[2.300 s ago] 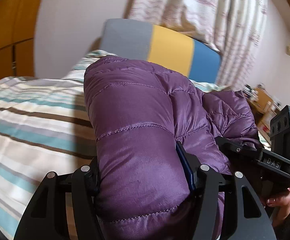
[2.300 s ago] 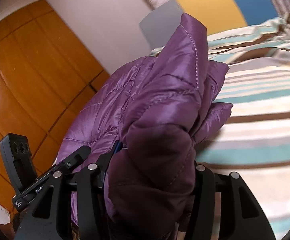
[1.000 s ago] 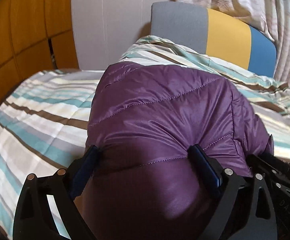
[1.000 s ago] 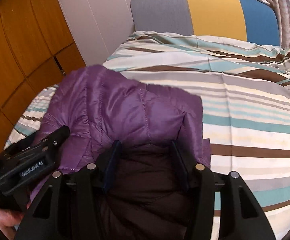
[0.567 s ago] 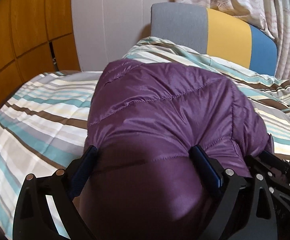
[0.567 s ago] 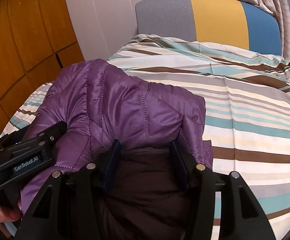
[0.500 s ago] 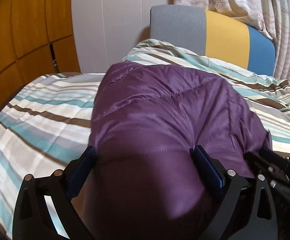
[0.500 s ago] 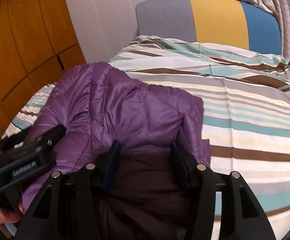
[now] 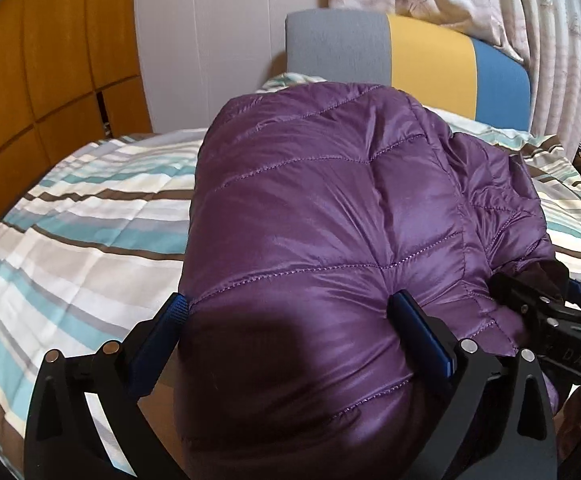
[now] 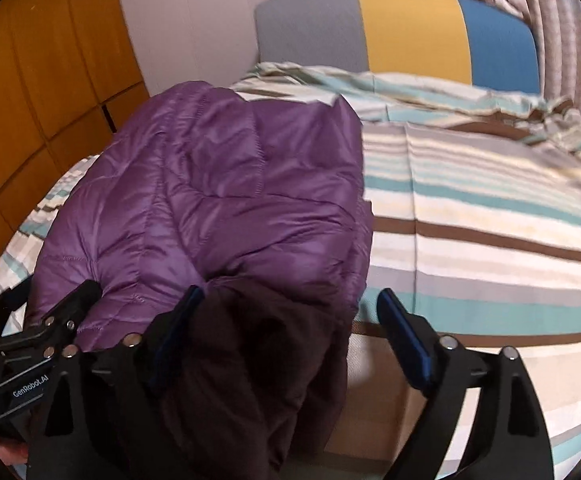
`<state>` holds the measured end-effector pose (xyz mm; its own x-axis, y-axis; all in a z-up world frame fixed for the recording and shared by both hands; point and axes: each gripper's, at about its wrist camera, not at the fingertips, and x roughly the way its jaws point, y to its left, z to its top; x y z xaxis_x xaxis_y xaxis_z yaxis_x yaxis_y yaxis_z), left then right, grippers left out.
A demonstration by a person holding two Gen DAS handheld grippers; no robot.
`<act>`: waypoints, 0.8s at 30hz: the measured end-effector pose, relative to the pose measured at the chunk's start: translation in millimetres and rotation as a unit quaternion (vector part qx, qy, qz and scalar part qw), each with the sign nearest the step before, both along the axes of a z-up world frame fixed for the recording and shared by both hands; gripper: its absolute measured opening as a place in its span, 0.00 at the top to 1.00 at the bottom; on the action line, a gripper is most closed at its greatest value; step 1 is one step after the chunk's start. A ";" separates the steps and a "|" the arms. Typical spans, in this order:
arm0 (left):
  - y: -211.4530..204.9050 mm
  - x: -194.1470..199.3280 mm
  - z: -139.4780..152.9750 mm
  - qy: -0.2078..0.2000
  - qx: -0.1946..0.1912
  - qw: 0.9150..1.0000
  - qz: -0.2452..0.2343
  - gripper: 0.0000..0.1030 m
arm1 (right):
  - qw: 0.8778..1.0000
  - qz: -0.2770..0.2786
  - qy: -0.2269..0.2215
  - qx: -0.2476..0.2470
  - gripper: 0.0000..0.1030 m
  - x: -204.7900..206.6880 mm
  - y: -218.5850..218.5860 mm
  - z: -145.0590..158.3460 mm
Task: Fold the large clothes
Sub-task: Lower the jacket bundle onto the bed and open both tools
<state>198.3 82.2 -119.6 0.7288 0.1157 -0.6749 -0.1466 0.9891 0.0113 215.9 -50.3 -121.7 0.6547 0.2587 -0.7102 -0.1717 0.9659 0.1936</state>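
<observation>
Left gripper (image 9: 290, 316) stands at full spread, blue ribbed pads flanking a puffy fold of the purple quilted jacket (image 9: 330, 208); whether they press it cannot be told. Right gripper (image 10: 290, 312) is opening: its right pad stands clear, dark matte lining (image 10: 258, 360) bunched against the left. The glossy, stitch-channelled jacket lies heaped on the striped bedspread (image 10: 490, 220).

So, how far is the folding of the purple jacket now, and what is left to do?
Done, it seems: the purple jacket lies doubled over in a compact bundle on the striped bed cover. In hand: the right gripper is opening, with a clear gap at one pad; the left gripper stands wide, the jacket's edge between its pads. Left: draw both grippers clear and perhaps flatten the puffy bundle.
</observation>
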 end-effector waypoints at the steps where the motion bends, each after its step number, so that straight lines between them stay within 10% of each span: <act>1: 1.2 -0.7 1.7 0.001 -0.004 1.000 -0.001 0.03 | 1.000 -0.002 -0.001 0.007 0.15 -1.8 -2.2 2.2; 8: 12.0 -40.3 18.7 0.001 -0.070 0.997 0.016 0.03 | 0.999 0.000 -0.010 0.041 0.05 -45.4 -13.5 22.6; 24: -3.5 -138.0 67.0 -0.047 -0.051 0.997 -0.036 0.03 | 0.997 0.059 -0.028 0.042 0.02 -140.6 -20.7 68.7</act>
<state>60.3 78.8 -52.7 0.7935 -0.0043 -0.6085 -0.0709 0.9925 -0.0994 75.3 -71.0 -53.0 0.6540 0.3935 -0.6461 -0.2960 0.9191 0.2602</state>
